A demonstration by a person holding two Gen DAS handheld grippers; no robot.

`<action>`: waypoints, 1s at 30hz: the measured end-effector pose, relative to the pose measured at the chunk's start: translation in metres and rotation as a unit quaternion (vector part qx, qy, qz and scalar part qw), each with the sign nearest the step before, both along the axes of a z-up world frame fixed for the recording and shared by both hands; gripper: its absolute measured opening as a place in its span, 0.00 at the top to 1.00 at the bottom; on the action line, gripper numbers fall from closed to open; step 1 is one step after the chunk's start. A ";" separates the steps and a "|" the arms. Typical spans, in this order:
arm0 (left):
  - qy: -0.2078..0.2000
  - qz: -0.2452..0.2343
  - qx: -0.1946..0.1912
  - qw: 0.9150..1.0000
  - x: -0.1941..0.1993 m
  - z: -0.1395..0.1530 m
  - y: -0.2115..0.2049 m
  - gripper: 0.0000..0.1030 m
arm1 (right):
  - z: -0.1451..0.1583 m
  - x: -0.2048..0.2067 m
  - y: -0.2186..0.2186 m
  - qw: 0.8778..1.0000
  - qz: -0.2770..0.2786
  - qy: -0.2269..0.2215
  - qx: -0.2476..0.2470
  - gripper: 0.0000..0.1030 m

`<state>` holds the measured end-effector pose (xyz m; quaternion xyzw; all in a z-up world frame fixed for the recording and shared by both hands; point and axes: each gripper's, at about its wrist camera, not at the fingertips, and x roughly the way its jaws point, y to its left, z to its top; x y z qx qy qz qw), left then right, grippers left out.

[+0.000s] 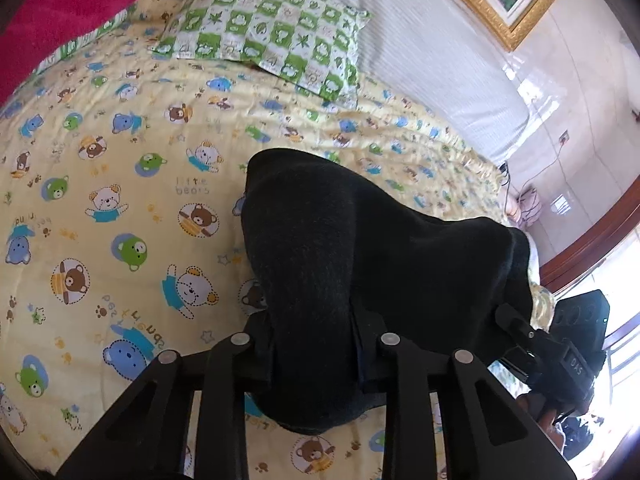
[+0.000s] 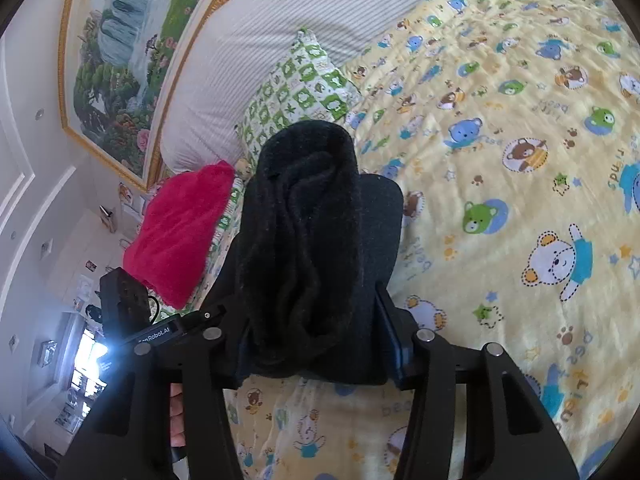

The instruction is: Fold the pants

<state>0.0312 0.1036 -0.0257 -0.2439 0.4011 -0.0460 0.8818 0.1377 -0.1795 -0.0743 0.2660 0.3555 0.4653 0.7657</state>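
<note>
Clearly gripping with both tools — left gripper (image 1: 314, 344) pinching a thick bunch of the black pants (image 1: 360, 264) between its fingers, right gripper (image 2: 310, 336) likewise clamping down on a wad of the same cloth (image 2: 304, 240). Holding the pants raised off the quilt (image 1: 120, 200), dark fabric filling the gap between each pair of fingers and bulging out past the tips. Draping, in the left wrist view, from the left gripper across to the right one, which is showing at the right edge with cloth running into it. Showing, in the right wrist view, rumpled fleecy folds on the inner side and a smoother flap behind them. Hanging above the yellow bear-print quilt, which is covering the bed in both views. Lying near the head of the bed — a green-and-white checked pillow (image 1: 264, 28), resting against a white striped headboard (image 1: 420, 40). Sitting beside the pillow, a bright pink blanket (image 2: 180, 236), bunched up at the quilt's edge. Hanging on the wall above the headboard, a gold-framed landscape painting (image 2: 132, 48). Peeking in under the right gripper's frame in the right wrist view, a bit of the person's hand (image 2: 176, 412). Glaring brightly at the frame edges, a window, too washed out for detail.
</note>
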 end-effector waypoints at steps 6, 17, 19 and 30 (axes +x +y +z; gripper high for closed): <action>-0.003 0.005 -0.010 1.000 -0.009 0.001 0.004 0.75 | 0.013 -0.006 0.003 1.000 0.000 -0.014 0.000 0.52; -0.039 0.028 -0.009 0.999 -0.033 0.025 0.025 0.75 | 0.034 -0.014 0.022 0.999 0.025 -0.040 0.007 0.53; -0.043 0.032 -0.007 0.999 -0.034 0.028 0.030 0.75 | 0.039 -0.012 0.029 0.998 0.031 -0.045 0.007 0.53; -0.050 0.057 0.019 0.997 -0.016 0.046 0.063 0.75 | 0.062 0.009 0.073 0.996 0.060 -0.060 0.001 0.53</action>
